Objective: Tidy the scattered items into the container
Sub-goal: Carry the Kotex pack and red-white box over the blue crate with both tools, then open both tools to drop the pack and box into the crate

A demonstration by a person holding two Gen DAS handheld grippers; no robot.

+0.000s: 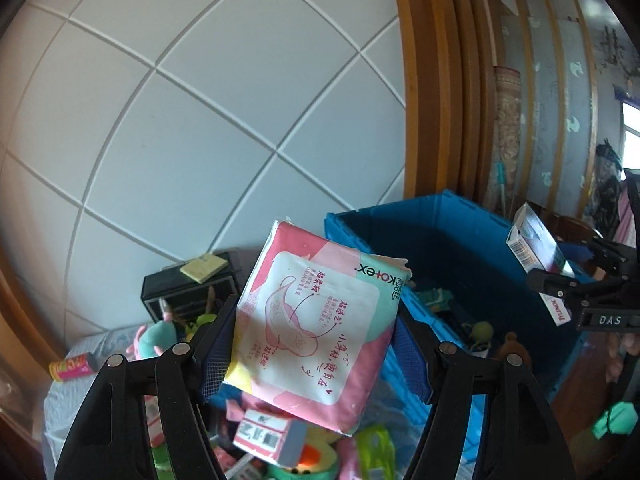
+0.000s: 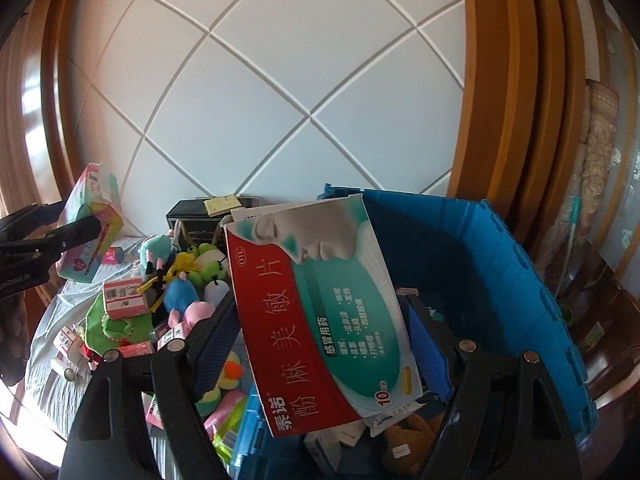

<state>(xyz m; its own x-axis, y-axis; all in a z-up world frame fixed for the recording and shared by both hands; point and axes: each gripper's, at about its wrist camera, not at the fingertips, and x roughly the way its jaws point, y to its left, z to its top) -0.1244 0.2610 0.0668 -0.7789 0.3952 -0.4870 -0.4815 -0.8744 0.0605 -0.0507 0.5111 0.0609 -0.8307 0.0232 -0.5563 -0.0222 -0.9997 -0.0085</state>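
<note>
The right tool [image 2: 324,332] is seen clamped on a red and teal medicine box [image 2: 320,312], held tilted over the near-left rim of the blue crate [image 2: 532,280]. Inside the crate, a brown plush [image 2: 412,436] and a white carton [image 2: 324,444] are visible below the box. At the left, a cloth-covered surface [image 2: 44,344] carries a heap of plush toys [image 2: 188,280] and small pink cartons [image 2: 124,298]. A black box [image 2: 192,216] is seen at its far edge against the wall. At the far left, the left tool [image 2: 76,232] is seen gripping a pink and teal packet [image 2: 92,216].
</note>
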